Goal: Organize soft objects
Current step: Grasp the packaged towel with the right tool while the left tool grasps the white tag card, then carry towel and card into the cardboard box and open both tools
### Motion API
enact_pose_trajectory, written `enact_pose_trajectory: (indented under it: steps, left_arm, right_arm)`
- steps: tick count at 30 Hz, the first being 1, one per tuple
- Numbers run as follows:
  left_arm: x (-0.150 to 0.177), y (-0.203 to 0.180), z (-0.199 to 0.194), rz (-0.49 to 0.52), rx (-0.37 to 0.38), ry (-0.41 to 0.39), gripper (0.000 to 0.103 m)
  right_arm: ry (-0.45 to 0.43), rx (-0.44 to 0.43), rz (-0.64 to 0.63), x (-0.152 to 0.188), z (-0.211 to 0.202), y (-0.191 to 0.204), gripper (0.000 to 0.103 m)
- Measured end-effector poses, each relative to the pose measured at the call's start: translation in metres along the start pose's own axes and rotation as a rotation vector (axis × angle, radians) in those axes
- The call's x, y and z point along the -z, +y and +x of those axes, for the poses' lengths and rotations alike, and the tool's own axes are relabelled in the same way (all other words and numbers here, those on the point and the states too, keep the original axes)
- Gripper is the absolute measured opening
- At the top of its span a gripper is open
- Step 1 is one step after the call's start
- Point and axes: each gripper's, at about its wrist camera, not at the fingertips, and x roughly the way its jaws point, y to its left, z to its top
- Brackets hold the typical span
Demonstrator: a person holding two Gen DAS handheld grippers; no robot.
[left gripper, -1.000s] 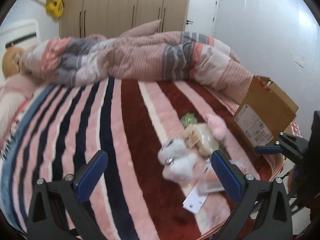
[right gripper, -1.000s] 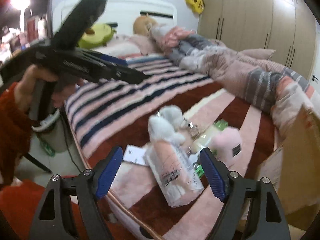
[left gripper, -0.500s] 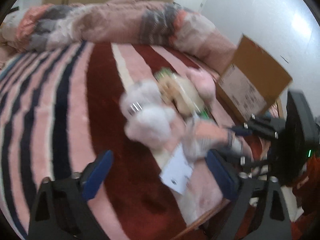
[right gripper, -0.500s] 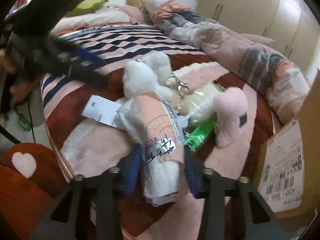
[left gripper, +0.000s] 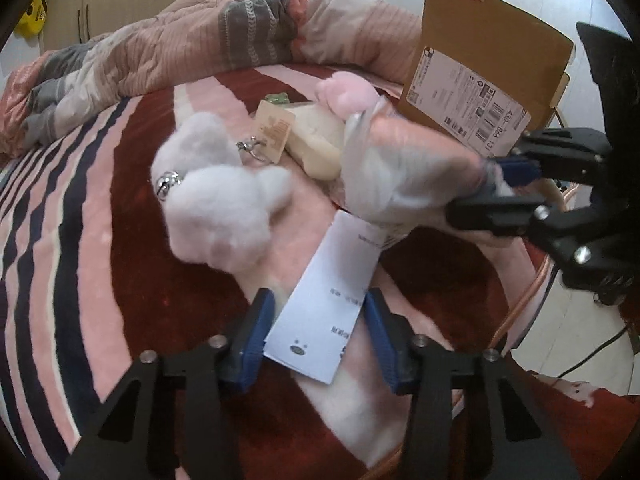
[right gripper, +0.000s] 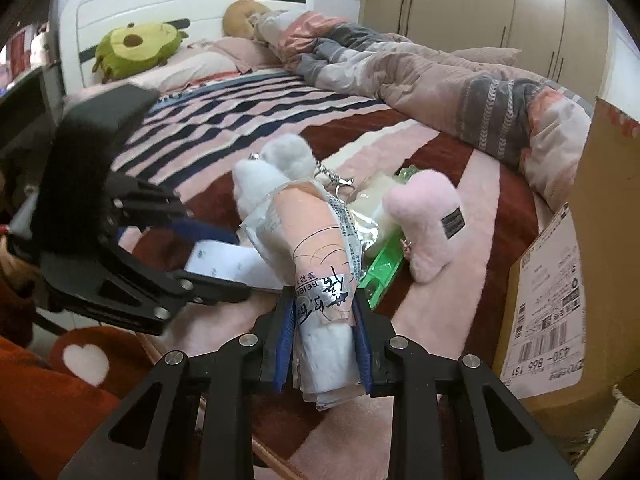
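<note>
Little is sorted yet. My right gripper (right gripper: 323, 336) has its jaws closed on the near end of the pack (right gripper: 316, 252), a plastic-wrapped soft roll, lifted a bit above the bed (left gripper: 132, 280). The grey plush (left gripper: 224, 200), the pink plush (right gripper: 428, 220) and the cream toy (left gripper: 316, 148) lie on the bed beside the box (left gripper: 480, 68). My left gripper (left gripper: 320, 328), low and level, has its jaws half open around the paper slip (left gripper: 324, 312), not yet pinching.

Two matte-black grippers (left gripper: 318, 326) (right gripper: 322, 336) — blue-padded jaws, silver screws — beside a rust-red sleeve (right gripper: 36, 412)
</note>
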Motion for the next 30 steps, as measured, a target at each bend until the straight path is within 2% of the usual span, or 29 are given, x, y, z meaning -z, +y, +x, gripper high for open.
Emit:
enact_pose_trajectory:
  steps: [3,6,16,26,30]
  left_arm:
    - [0.003,0.003,-0.004,-0.009,-0.001,-0.010,0.028]
    - [0.004,0.007,-0.011,-0.022,0.017,-0.024,0.028]
    - [0.001,0.012,-0.039,-0.040,-0.006,-0.071,0.028]
    - [-0.037,0.007,-0.110,-0.026,-0.070,-0.207,0.028]
    - [-0.057,0.003,-0.136,-0.033,-0.077,-0.259,0.028]
  right_arm:
    - [-0.011,0.006,0.011,-0.005,-0.007,-0.001,0.023]
    - [-0.024,0.003,0.013,-0.010,-0.013,-0.001,0.022]
    - [-0.074,-0.014,0.019,-0.031,-0.035,0.000,0.022]
    - [-0.163,-0.032,0.016,-0.065,-0.086,-0.006,0.022]
    - [-0.204,-0.039,0.054,-0.073,-0.112,-0.020,0.022]
